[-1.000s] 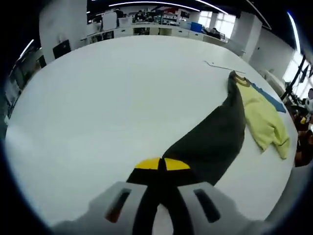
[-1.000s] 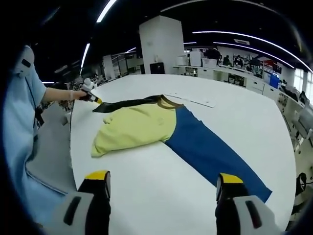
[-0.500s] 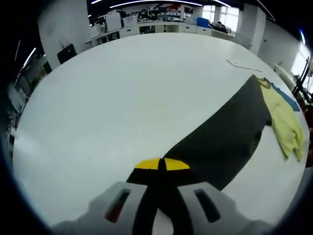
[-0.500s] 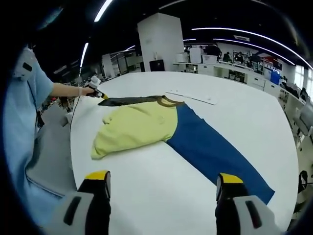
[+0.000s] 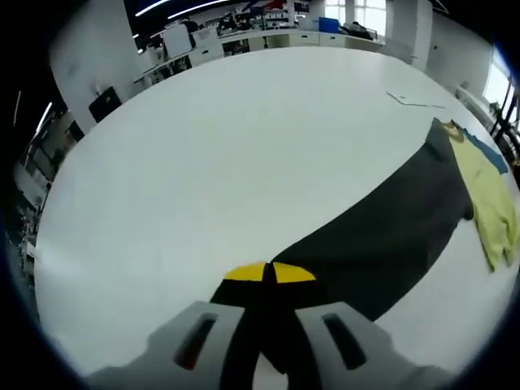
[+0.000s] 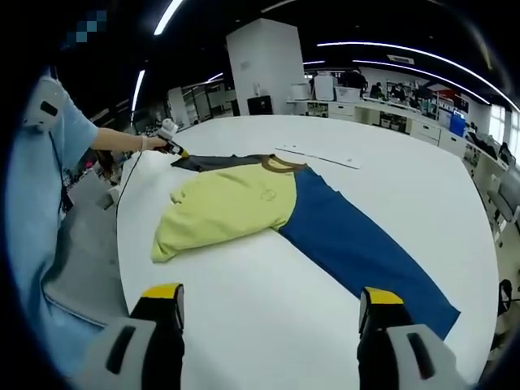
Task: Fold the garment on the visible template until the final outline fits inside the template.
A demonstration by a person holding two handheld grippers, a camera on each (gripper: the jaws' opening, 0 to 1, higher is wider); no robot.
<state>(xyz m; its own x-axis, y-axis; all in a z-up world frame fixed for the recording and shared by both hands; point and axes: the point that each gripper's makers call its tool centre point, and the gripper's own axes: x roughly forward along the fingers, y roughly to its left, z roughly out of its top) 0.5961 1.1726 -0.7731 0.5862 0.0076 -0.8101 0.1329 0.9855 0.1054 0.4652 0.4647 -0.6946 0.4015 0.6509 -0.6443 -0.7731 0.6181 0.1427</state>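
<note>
A long-sleeved garment lies spread on the white table (image 6: 390, 187). Its yellow body (image 6: 236, 203) is bunched in the middle, a blue sleeve (image 6: 357, 244) runs toward the near right, and a dark sleeve (image 6: 215, 162) stretches to the far left. My left gripper (image 5: 269, 272) is shut on the end of the dark sleeve (image 5: 382, 236), which leads off to the yellow body (image 5: 491, 203). In the right gripper view the left gripper (image 6: 175, 149) is held by a hand at the table's edge. My right gripper (image 6: 272, 296) hovers open above bare table, short of the garment.
A thin flat white strip (image 6: 317, 157) lies on the table beyond the brown collar (image 6: 278, 165). A person in a light blue sleeve (image 6: 49, 187) stands at the left edge. Desks and a white pillar (image 6: 260, 69) fill the room behind. Wide bare tabletop (image 5: 244, 146) spreads left of the dark sleeve.
The left gripper has drawn the dark sleeve outward, away from the yellow body, so it lies longer and straighter. The right gripper has hardly moved.
</note>
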